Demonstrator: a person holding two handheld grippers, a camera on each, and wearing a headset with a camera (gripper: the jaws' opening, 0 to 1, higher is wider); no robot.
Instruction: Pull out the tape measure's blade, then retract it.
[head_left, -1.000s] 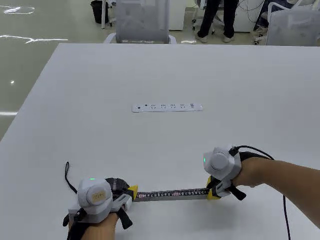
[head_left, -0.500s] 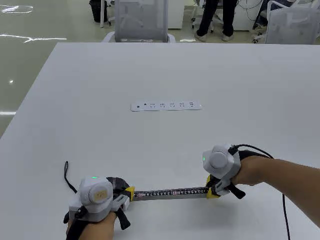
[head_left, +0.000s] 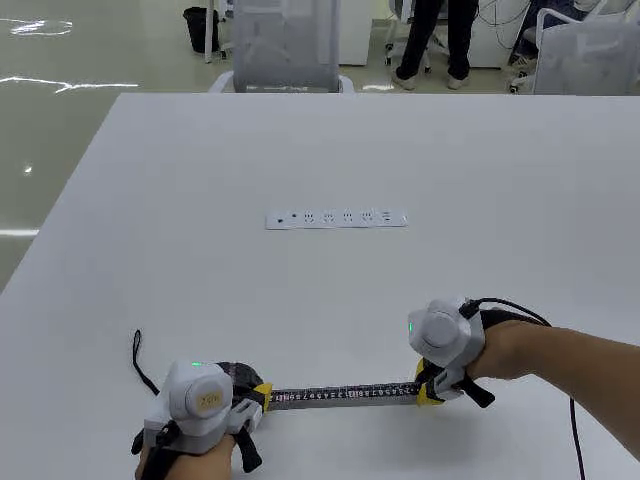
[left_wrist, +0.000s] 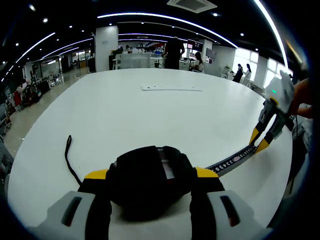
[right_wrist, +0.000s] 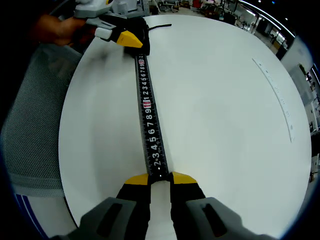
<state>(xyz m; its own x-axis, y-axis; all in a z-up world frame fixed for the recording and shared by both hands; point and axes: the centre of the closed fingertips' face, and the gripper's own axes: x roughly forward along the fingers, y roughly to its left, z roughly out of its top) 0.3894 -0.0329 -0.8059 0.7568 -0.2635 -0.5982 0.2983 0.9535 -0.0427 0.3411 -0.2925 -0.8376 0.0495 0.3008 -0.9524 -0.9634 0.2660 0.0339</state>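
Surroundings: one power strip (head_left: 336, 218), 12 o'clock of the blade (right_wrist: 148, 115), well apart.
Tape measure (left_wrist: 150, 182): one; case (head_left: 237, 377) at the table's (head_left: 330, 140) 7 o'clock, blade drawn toward 3 o'clock.
Left gripper (left_wrist: 152, 173): clamps the case.
Right gripper (right_wrist: 160, 176): pinches the blade's end.

Head view: I look down across the table (head_left: 330, 150) | left gripper view: low, close behind tape case (left_wrist: 150, 180) | right gripper view: close, along the blade (right_wrist: 149, 125), shared by all.
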